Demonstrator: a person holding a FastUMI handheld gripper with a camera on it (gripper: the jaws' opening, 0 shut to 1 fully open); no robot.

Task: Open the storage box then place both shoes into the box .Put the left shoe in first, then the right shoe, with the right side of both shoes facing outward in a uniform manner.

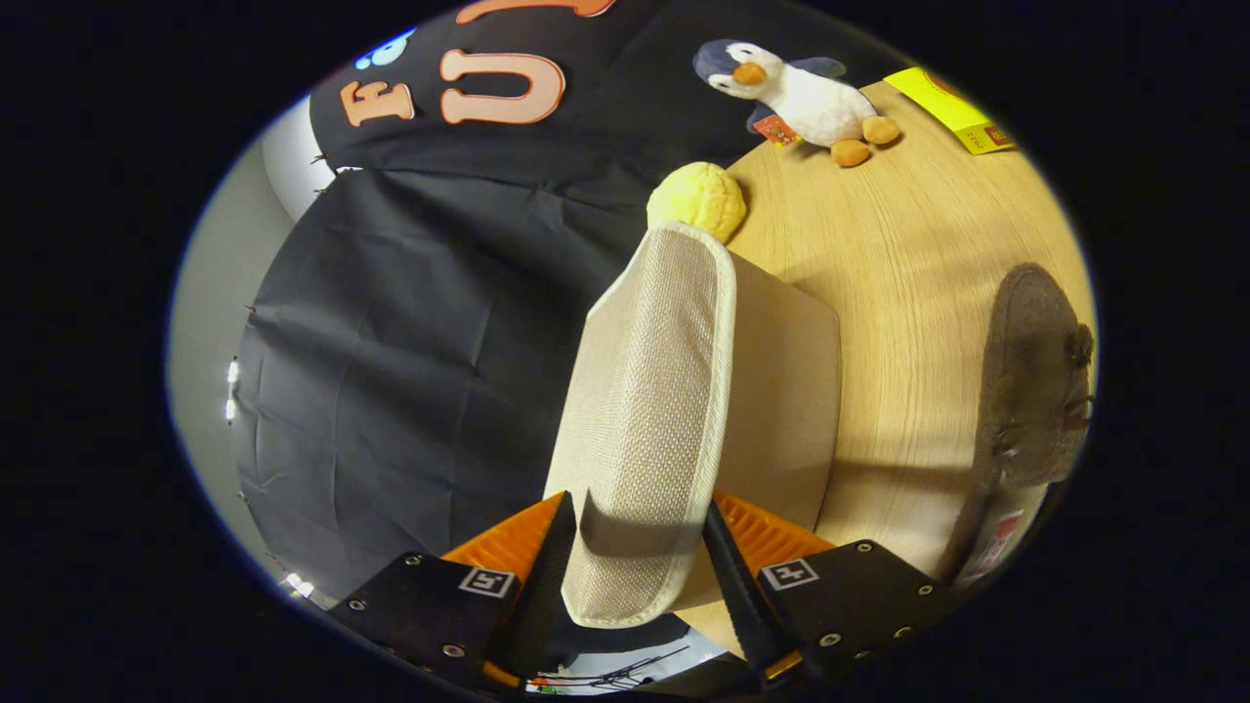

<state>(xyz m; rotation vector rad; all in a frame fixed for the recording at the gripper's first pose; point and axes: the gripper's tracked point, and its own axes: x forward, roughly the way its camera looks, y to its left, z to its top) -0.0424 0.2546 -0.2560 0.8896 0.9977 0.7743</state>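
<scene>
While we've got the claw point(640, 566) set around the storage box's lid point(649, 420), here's how it looks to us: the two fingers sit either side of the beige woven flap, right up against its piped edges, so we'd call it closed on the lid, though how hard it's pressing we can't tell. The storage box point(781, 391) stands on the counter point(908, 244) just ahead of the fingers, lid running forward between them.

Handling guess: fabric over thin board, so light and a bit floppy. The weave should give decent friction, and the near edge of the flap is the sensible spot to hold.

A brown suede-looking shoe point(1030, 381) lies off to the claw's right, soft upper, stiffer sole. We'd pinch that at the heel collar.
</scene>
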